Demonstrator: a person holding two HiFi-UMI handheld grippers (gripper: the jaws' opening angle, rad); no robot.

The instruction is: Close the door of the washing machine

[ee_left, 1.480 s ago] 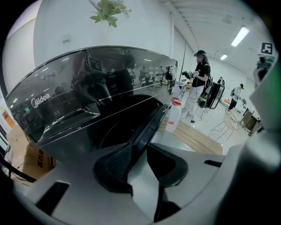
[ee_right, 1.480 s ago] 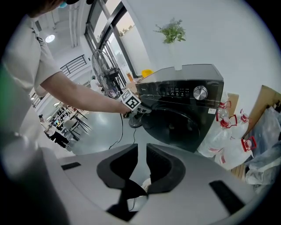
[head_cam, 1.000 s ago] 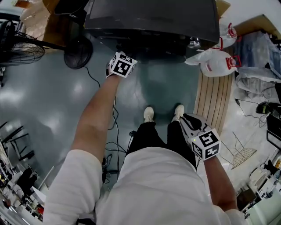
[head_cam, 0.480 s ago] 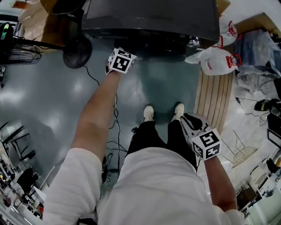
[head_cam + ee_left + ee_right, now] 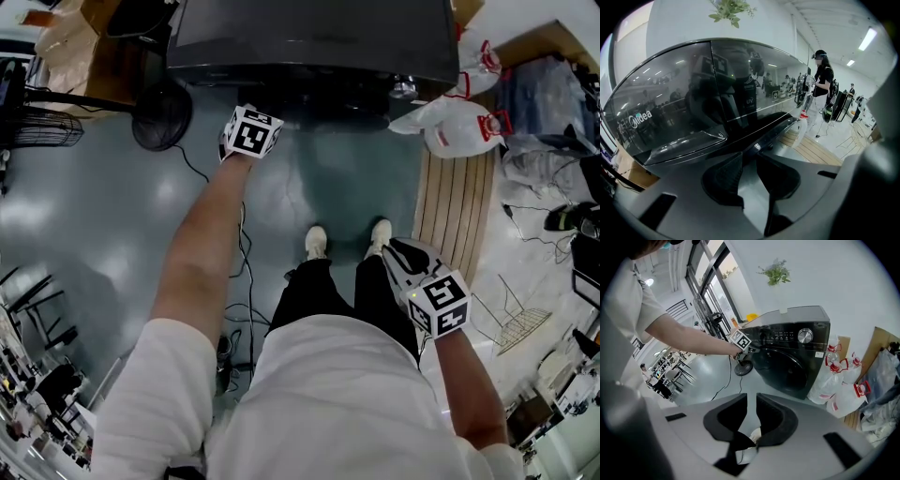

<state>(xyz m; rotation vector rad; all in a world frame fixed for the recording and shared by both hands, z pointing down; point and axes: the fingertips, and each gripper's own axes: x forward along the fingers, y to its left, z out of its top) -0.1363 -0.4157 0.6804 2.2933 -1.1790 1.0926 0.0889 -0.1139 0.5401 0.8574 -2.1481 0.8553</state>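
The dark washing machine (image 5: 309,42) stands at the top of the head view. In the right gripper view its round door (image 5: 785,367) looks flush with the front. My left gripper (image 5: 247,126) is stretched out to the machine's front, near its left side, and also shows in the right gripper view (image 5: 740,340). In the left gripper view the jaws (image 5: 749,157) stand a little apart with nothing between them, close to the glossy dark front (image 5: 684,108). My right gripper (image 5: 401,255) hangs beside the person's right leg, its jaws (image 5: 751,399) slightly apart and empty.
A fan base (image 5: 161,117) and a black cable (image 5: 239,272) lie on the grey floor left of the machine. White plastic jugs (image 5: 459,127) and a slatted wooden board (image 5: 455,206) sit to the right. The person's feet (image 5: 317,242) stand before the machine.
The left gripper has edged a little closer to the machine's front. The right gripper has kept still.
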